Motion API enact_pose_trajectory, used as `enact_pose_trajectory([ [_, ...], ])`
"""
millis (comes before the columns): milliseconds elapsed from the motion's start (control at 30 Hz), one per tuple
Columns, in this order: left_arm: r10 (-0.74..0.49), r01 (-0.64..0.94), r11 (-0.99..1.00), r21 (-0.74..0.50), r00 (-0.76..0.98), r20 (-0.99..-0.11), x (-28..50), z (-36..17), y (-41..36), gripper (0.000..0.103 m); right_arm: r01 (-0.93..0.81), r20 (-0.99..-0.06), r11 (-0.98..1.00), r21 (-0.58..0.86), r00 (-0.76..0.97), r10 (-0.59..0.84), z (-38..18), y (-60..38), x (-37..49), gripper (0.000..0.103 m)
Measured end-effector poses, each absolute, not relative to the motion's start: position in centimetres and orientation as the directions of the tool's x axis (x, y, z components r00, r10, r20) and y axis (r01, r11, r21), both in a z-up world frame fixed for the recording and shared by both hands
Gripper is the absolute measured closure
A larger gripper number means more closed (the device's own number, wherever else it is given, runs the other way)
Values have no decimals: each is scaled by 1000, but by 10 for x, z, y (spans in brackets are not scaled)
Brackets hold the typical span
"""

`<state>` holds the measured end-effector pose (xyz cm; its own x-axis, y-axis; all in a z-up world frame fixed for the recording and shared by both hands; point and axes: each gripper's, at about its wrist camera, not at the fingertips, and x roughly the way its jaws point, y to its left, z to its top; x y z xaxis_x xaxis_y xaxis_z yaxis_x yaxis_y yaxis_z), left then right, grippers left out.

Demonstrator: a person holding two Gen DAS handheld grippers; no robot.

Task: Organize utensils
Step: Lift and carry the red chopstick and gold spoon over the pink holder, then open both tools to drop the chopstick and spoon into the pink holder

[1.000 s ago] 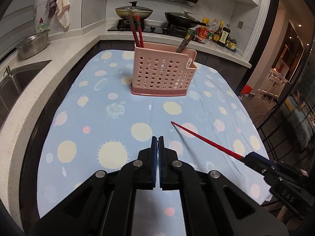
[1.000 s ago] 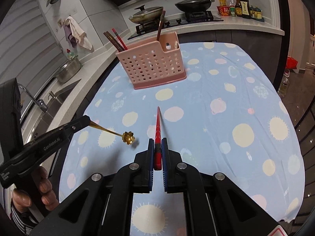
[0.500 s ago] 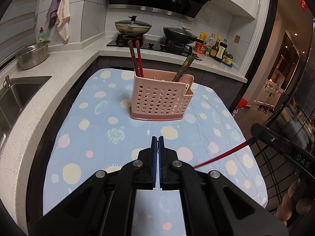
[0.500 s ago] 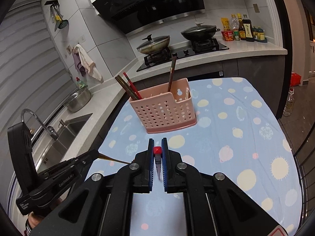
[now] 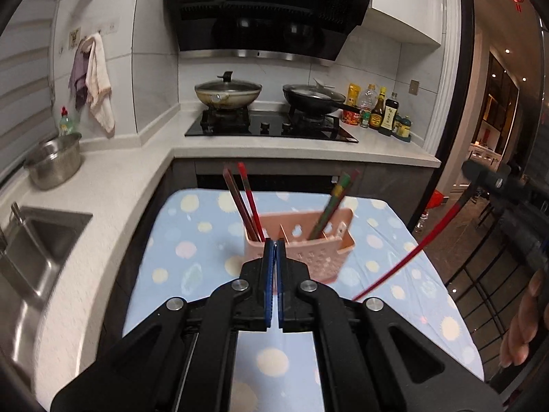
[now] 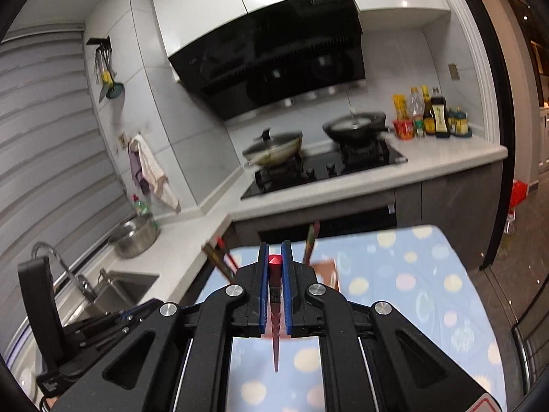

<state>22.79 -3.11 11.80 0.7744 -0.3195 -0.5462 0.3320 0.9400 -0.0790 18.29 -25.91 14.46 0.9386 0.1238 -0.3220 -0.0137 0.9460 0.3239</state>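
A pink perforated utensil holder [image 5: 319,240] stands on the blue dotted tablecloth [image 5: 192,243]. Two reddish chopsticks [image 5: 245,202] lean in its left compartment and a green-banded pair [image 5: 331,206] in its right. My left gripper [image 5: 274,250] is shut, just in front of the holder; whatever it holds is hidden in its own view. My right gripper [image 6: 274,261] is shut on a red chopstick [image 6: 274,326], held up in the air. That chopstick also shows in the left wrist view [image 5: 411,254], slanting down to the left. The holder is mostly hidden in the right wrist view [image 6: 326,271].
A white counter with a sink [image 5: 31,247] and a steel pot [image 5: 55,161] runs along the left. A hob with two pans [image 5: 267,96] and sauce bottles [image 5: 384,113] lies behind the table. The table's right edge drops off to the floor [image 6: 480,274].
Both grippers have risen and tilted up, away from the tablecloth. The red chopstick has gone from lying low to pointing downward. The gold spoon seen earlier in the left gripper is out of sight.
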Motion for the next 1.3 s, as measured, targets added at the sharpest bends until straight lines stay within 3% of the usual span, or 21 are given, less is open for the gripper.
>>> enact_pose_trajectory([
  [267, -315, 335, 941, -50, 811, -493, 274, 150, -38, 102, -20, -232, 950, 312, 968, 96, 177, -257, 239, 96],
  [567, -313, 333, 941, -58, 793, -523, 318, 136, -48, 102, -4, -234, 941, 338, 968, 88, 175, -262, 291, 96],
  [1133, -302, 307, 946, -100, 731, -612, 341, 83, -56, 100, 37, -436, 958, 283, 895, 94, 99, -254, 320, 93],
  [1233, -299, 295, 949, -112, 731, -614, 341, 83, -53, 90, 52, -431, 958, 282, 899, 78, 100, -256, 312, 75],
  [1300, -290, 285, 952, -106, 741, -606, 337, 85, -51, 78, 47, -430, 958, 281, 899, 82, 102, -256, 307, 73],
])
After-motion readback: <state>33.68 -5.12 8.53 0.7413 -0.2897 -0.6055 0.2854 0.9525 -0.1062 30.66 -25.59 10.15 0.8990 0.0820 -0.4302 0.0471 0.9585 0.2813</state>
